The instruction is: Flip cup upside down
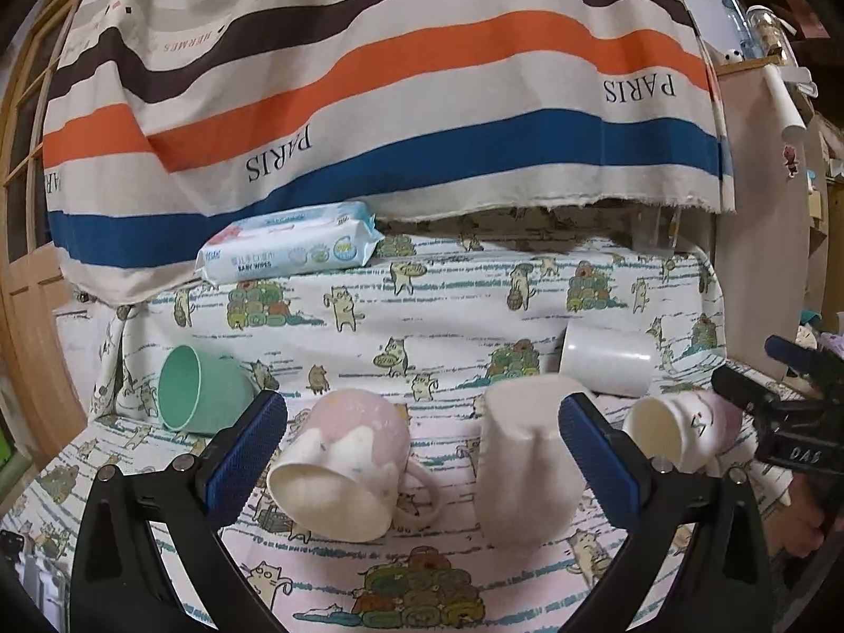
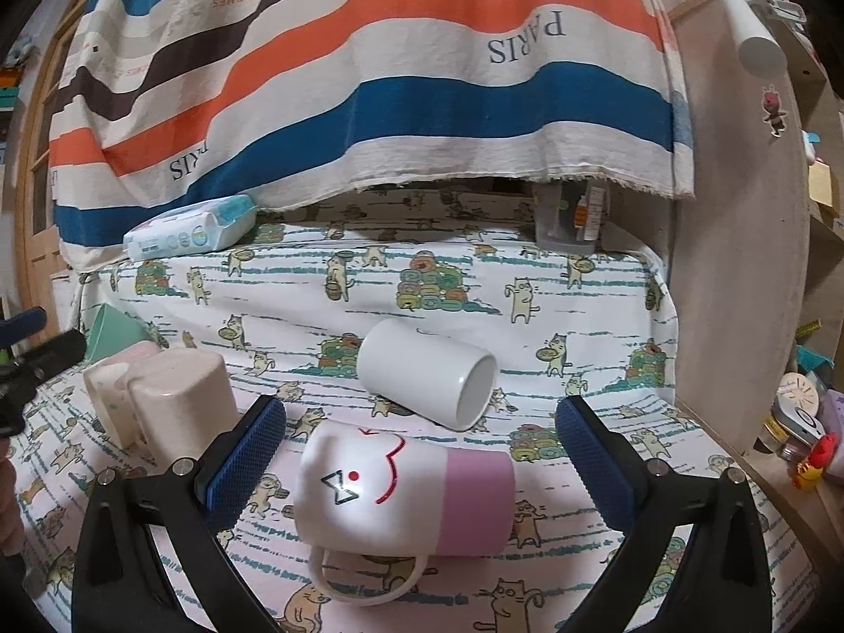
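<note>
Pink and white mugs lie scattered on the cat-print cloth (image 1: 475, 311). Between the wide-open jaws of the left gripper (image 1: 422, 453) sit two of them: a pink mug (image 1: 343, 467) tipped on its side with its mouth toward the camera and its handle to the right, and a cream cup (image 1: 527, 461) standing mouth-down, just inside the right pad (image 1: 598, 461). Neither is touched by the pads, as far as I can see.

Off to the left a green cup (image 1: 198, 387) lies on its side, mouth facing out. Behind the cream cup a white mug (image 1: 606, 361) also lies on its side.

The right gripper (image 2: 422, 467) hangs with its jaws spread wide too, holding nothing. Between them lies a face mug (image 2: 406, 493), white with a pink band, on its side, handle down toward the camera and base to the left. The white mug (image 2: 427, 372) lies just beyond it, mouth to the right.

A wipes pack (image 1: 293, 245) rests at the back edge, under a striped cloth (image 1: 369, 79) hanging behind.
</note>
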Action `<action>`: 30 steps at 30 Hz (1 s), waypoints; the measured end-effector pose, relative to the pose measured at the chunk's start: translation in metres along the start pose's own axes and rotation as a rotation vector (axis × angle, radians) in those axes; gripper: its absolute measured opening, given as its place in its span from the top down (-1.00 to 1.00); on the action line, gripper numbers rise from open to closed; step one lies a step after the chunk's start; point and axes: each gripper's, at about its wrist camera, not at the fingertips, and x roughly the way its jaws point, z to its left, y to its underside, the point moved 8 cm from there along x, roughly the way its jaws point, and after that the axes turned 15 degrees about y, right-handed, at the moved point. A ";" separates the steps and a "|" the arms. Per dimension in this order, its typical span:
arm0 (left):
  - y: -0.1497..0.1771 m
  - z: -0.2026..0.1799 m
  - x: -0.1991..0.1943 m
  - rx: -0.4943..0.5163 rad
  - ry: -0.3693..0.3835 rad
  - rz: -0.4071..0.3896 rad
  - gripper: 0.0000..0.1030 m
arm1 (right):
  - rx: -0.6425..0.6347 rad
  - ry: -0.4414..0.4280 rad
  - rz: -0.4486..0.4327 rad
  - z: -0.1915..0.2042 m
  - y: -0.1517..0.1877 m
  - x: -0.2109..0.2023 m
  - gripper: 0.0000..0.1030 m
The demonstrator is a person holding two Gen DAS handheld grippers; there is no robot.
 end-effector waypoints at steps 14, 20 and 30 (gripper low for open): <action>0.017 0.003 0.006 -0.012 0.019 0.023 -0.99 | -0.025 -0.049 0.009 0.008 0.000 0.000 -0.99; 0.018 0.006 0.008 -0.029 0.023 0.032 -0.99 | -0.025 -0.049 0.014 0.008 0.001 0.001 -0.99; 0.017 0.005 0.007 -0.039 0.040 0.021 -0.99 | -0.025 -0.050 0.015 0.008 0.002 0.001 -0.99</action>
